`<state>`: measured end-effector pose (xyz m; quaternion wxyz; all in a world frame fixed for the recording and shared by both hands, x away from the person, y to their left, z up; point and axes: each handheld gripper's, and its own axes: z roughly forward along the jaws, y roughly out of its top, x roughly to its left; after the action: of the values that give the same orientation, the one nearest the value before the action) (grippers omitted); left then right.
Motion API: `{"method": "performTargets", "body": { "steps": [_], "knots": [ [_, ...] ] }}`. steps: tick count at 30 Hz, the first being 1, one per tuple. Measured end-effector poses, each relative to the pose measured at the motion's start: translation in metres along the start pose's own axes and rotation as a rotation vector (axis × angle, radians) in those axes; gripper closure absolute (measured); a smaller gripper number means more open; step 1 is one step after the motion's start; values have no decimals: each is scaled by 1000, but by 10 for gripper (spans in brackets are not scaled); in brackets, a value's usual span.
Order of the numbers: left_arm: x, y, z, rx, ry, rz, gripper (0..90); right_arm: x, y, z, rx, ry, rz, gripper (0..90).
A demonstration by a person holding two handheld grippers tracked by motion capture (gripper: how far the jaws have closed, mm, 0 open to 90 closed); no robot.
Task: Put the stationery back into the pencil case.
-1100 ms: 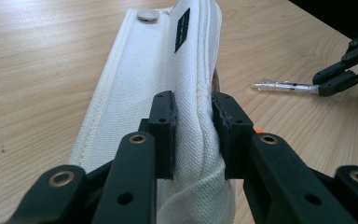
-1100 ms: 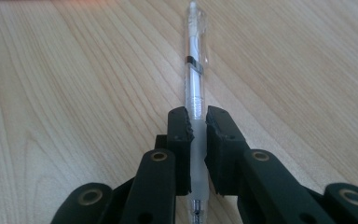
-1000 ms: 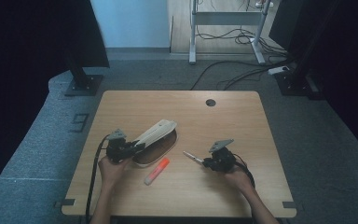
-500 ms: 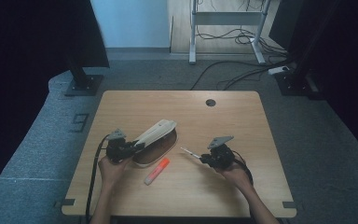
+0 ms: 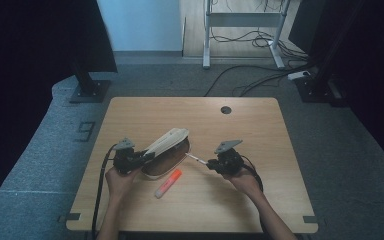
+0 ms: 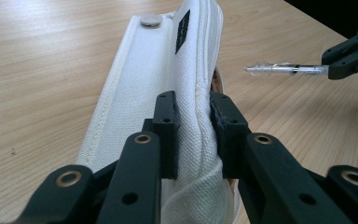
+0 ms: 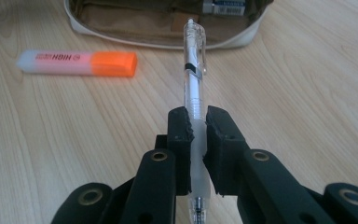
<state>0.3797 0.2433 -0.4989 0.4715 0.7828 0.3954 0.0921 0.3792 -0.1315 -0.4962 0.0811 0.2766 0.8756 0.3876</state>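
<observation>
The right gripper [image 5: 209, 163] has carried its pen [image 5: 196, 159] leftward — tip now beside the pouch [image 5: 166, 150] rim.

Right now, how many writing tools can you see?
2: a clear pen gripped by the right gripper near the pouch mouth, and an orange highlighter on the table. More may hide inside.

pouch [image 7: 168, 23] far side: cut by top edge | pen [image 7: 195, 84] tip: hidden between jaws

Highlighter [image 5: 168, 183] just before pouch [image 5: 167, 150], on table [image 5: 260, 130].
</observation>
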Motion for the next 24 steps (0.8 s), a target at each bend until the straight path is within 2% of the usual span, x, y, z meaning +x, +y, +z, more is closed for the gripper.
{"method": "performTargets", "body": {
  "steps": [24],
  "knots": [
    [-1,0,-1,-11,4,4,750,11,41,45,12,43,-48,792]
  ]
}}
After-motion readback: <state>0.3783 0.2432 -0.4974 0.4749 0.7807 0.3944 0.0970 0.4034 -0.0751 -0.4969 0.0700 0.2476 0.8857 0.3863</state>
